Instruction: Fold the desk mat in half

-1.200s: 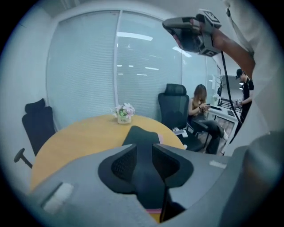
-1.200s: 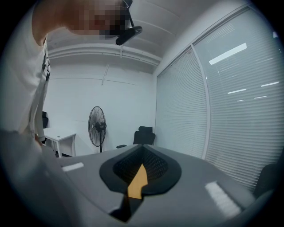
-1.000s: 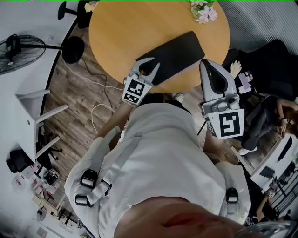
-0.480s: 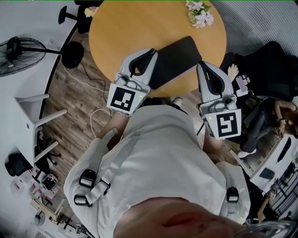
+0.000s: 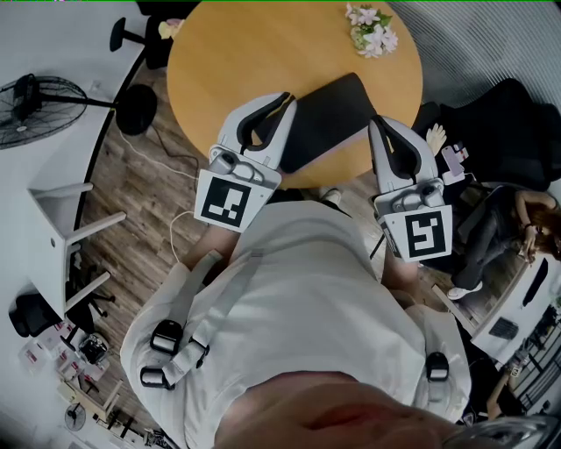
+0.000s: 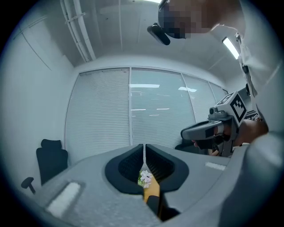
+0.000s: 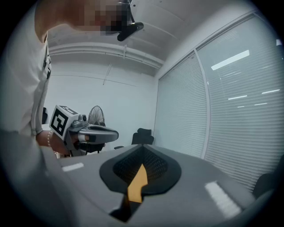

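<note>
The black desk mat [image 5: 333, 110] lies flat on the round wooden table [image 5: 245, 53]; its left end is hidden under my left gripper [image 5: 287, 98]. That gripper hovers level above the mat's near left part, its jaws together with only a thin slit [image 6: 144, 148] and nothing seen between the pads. Through the gap lower down I see a strip of the mat [image 6: 154, 205]. My right gripper [image 5: 379, 123] hangs by the mat's near right corner, also shut [image 7: 143, 148], with only bare tabletop [image 7: 138, 184] showing below its pads.
A bunch of pale flowers [image 5: 368, 26] sits at the table's far right edge. A floor fan [image 5: 35, 105] and a white stool [image 5: 70, 219] stand to the left. A cable [image 5: 184, 219] lies on the wood floor, and a seated person [image 5: 517, 219] is at the right.
My left gripper has risen off the mat's near left corner, levelled out and come nearer to the head camera, with its jaws drawn together. The right gripper has barely moved.
</note>
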### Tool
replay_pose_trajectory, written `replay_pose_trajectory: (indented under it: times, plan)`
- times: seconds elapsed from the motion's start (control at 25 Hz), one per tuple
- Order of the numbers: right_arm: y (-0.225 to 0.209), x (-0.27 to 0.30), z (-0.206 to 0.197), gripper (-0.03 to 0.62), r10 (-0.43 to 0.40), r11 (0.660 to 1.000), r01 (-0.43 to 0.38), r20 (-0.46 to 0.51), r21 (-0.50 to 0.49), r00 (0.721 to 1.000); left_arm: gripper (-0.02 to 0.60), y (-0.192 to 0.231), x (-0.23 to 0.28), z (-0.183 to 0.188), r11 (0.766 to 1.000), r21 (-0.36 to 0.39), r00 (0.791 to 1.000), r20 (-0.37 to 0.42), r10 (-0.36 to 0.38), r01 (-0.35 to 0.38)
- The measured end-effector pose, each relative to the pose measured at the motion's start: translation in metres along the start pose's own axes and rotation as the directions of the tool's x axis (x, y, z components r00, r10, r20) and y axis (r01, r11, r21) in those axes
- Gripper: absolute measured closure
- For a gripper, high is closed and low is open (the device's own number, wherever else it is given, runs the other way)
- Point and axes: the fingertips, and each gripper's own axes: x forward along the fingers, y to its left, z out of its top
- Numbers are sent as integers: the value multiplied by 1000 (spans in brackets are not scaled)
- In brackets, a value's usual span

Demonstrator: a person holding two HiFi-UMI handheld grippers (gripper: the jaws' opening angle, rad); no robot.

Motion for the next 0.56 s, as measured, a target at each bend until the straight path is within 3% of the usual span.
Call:
replay_pose_trajectory:
  times: [0.56]
  plan:
    - [-5, -1, 1, 591, -8, 1000, 8, 18, 0, 1000, 568, -7, 1, 3, 1000, 19, 1000, 4, -3, 3]
